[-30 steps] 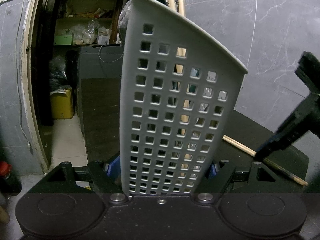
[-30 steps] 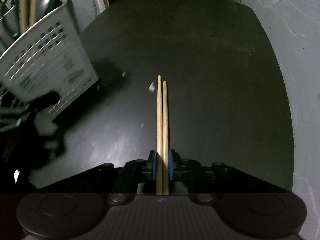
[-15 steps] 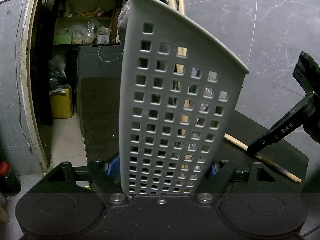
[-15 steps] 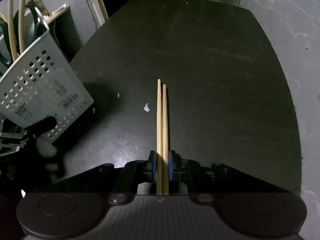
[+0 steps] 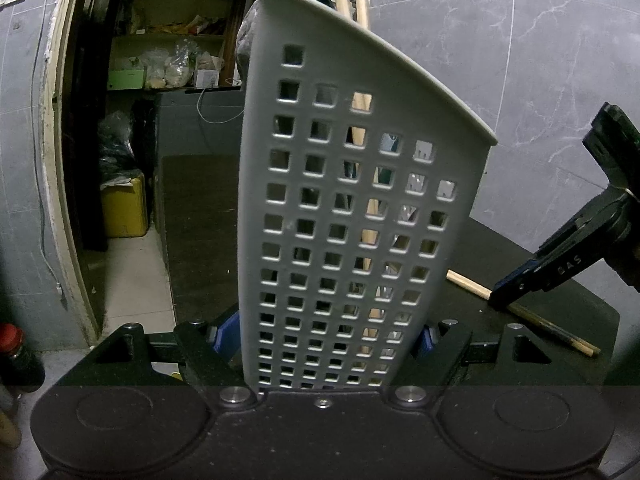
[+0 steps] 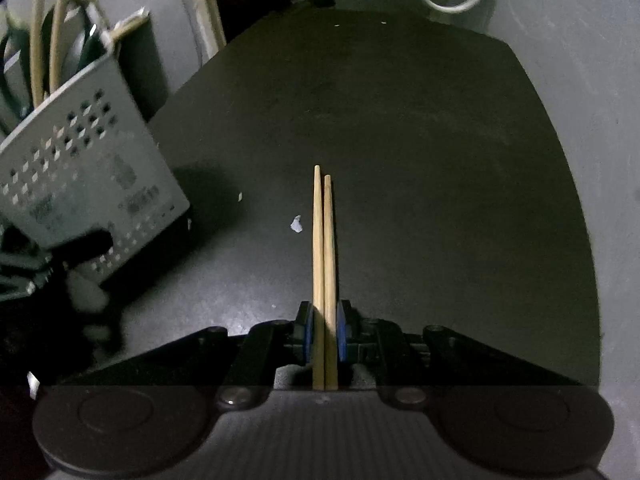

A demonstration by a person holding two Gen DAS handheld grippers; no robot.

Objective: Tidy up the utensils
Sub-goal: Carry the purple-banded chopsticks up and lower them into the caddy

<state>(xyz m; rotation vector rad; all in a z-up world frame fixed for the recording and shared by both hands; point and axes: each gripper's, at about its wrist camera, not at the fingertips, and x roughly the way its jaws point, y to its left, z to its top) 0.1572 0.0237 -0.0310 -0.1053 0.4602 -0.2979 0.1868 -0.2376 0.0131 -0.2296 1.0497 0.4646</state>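
Between the blue pads of the right gripper (image 6: pixel 325 330), at 6 o'clock in the right wrist view, a pair of chopsticks (image 6: pixel 323 248) is clamped side by side, tips pointing toward 12 o'clock above the dark table (image 6: pixel 440 140); the two tips are uneven, the left one reaching slightly farther. A small white scrap (image 6: pixel 296 224) lies on the table just left of the shafts. At 9 to 10 o'clock stands the perforated grey utensil caddy (image 6: pixel 86 176), tilted, with wooden handles (image 6: pixel 48 40) and dark utensils rising from its mouth. In the left wrist view the left gripper (image 5: pixel 324 344) is closed on the base of the caddy (image 5: pixel 352 216), its wall filling the centre of the frame; the right gripper appears at 3 o'clock with the chopsticks running down toward 4 o'clock. Risk, as judged: the pinch falls near one end of the chopsticks, so the long free length may pivot or scissor apart, and one stick may slide out. The caddy mouth is already crowded, so the tips may strike its rim or the standing handles and be deflected onto the table. A tilted caddy held only at its base may rotate in the grip if pushed, spilling its contents.
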